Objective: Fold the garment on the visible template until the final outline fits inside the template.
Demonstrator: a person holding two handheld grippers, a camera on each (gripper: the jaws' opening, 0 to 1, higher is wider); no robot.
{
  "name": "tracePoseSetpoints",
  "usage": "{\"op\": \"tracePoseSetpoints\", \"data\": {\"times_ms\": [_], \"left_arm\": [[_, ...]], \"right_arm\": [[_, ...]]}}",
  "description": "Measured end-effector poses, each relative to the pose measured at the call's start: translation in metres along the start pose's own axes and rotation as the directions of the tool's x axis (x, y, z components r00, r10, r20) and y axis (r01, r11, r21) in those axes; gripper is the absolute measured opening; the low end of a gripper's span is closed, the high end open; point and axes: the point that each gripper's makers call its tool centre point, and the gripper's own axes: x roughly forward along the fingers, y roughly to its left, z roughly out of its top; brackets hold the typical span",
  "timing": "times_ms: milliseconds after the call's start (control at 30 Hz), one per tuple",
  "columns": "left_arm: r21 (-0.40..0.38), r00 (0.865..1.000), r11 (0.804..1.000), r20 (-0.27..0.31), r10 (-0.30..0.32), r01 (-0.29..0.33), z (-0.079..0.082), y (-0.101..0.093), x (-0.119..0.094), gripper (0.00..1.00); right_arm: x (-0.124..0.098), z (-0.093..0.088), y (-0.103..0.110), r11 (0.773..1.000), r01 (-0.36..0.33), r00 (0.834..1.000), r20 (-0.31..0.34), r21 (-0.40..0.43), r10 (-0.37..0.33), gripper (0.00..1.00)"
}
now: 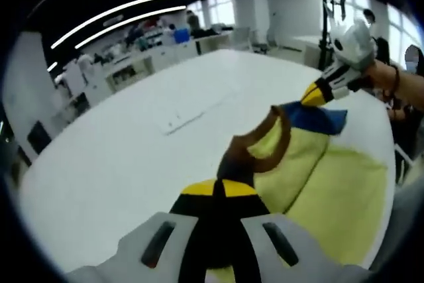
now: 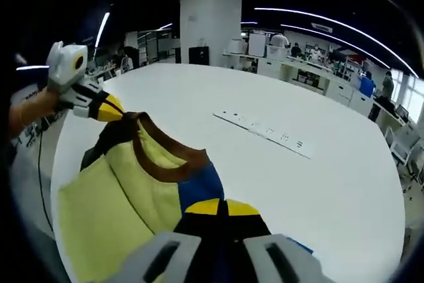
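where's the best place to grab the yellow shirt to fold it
Judging by its pose, at the shoulders, either side of the brown collar, coming in from the neck end. That edge is already lifted off the white table: the left gripper is shut on the dark shoulder, the right gripper on the blue one, and the yellow shirt hangs evenly between them.

Garment at the near edge of the table, a gripper at each shoulder

The garment (image 2: 126, 197) lies lower left on the table (image 2: 278, 183), left gripper (image 2: 118, 112) at its upper-left corner, right gripper (image 2: 222, 207) bottom centre on it; a power strip (image 2: 265, 130) sits beyond, centre-right.
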Motion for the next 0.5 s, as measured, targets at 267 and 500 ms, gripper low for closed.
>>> {"op": "tracePoseSetpoints", "data": {"times_ms": [267,500], "left_arm": [[0.057,0.997,0.996,0.009,0.073,-0.073,-0.001,0.019,0.022,0.0],[0.041,0.99,0.99,0.048,0.132,-0.134,-0.002,0.036,0.043,0.0]], "right_arm": [[0.021,0.015,-0.015,0.996,0.016,0.999,0.036,0.085,-0.02,0.0],[0.041,0.023,-0.029,0.991,0.051,0.995,0.076,0.122,-0.06,0.0]]}}
